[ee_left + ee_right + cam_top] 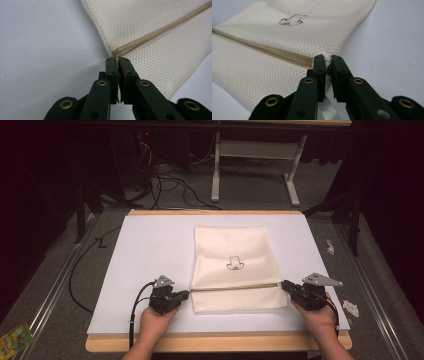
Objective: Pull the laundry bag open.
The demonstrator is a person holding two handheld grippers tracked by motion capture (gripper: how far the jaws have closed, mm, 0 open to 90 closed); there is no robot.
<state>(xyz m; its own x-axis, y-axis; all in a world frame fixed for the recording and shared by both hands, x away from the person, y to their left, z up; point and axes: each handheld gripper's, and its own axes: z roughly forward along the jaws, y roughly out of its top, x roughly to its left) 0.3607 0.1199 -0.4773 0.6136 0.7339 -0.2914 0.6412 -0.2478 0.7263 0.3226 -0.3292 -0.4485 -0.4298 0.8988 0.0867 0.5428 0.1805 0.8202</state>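
Nearest the high camera, at the bench's near edge, the person's two hands each hold a black two-jaw gripper. The left gripper (184, 294) sits at the left edge of a cream mesh zip-up laundry bag (233, 252); in the left gripper view its jaws are together, clamped on the small tan zip pull (116, 57) at the end of the tan zipper (160, 31). The right gripper (286, 285) meets the bag's right edge, and in the right gripper view its jaws are pinched on the mesh corner (327, 61) where the zipper ends.

The bag lies flat on a white sheet (150, 250) covering the wooden bench, a little right of centre and toward the near edge, its zipper running across parallel to that edge, with a small dark printed motif (235, 264) above it.

The step in hand looks like working the zipper: one side anchors the fabric while the other holds the slider. Whether the zip is fully closed along its length is hard to judge from here, though it appears closed. The next move calls for keeping the right grip firm and drawing the pull steadily along the zipper's line, low and level, so the mesh does not bunch or lift.
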